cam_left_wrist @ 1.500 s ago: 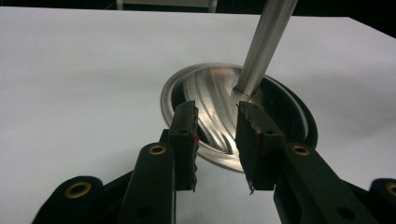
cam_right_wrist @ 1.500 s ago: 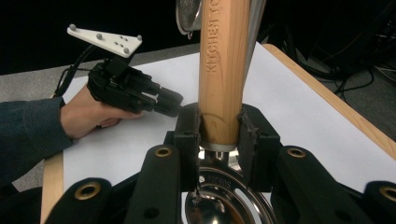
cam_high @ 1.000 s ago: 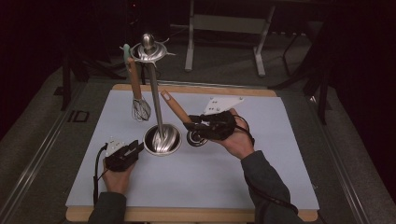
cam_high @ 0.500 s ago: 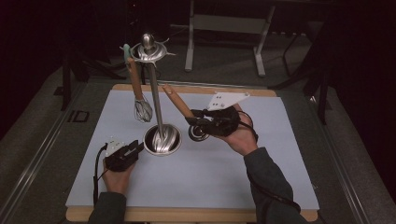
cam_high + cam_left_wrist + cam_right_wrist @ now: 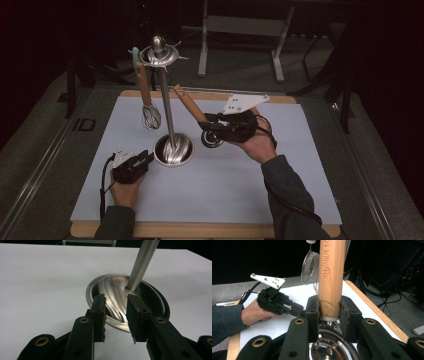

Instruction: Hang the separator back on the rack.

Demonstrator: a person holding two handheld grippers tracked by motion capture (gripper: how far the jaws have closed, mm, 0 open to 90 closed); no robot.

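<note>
A steel utensil stand rises from a round base [image 5: 173, 150] on a thin pole [image 5: 166, 105] to a hook ring [image 5: 159, 54]. From the ring hangs a wooden-handled whisk [image 5: 150, 116]. My right gripper [image 5: 210, 125] is shut on the wooden handle [image 5: 331, 277] of a utensil, just above its shiny metal bowl [image 5: 332, 350]. The handle [image 5: 190, 106] slants up toward the stand. My left gripper [image 5: 145, 159] lies low at the base's near-left rim. Its jaws stand open over the rim [image 5: 117, 290], pressing on nothing.
A white mat [image 5: 225, 195] covers the wooden-edged table [image 5: 374, 310]. A mesh strainer [image 5: 308, 265] hangs from the stand beyond the handle. A metal frame [image 5: 240, 25] stands on the dark floor behind the table.
My right gripper has shifted slightly away from me with the utensil, and the handle's free end has risen a little toward the ring. The left gripper has stayed put.
</note>
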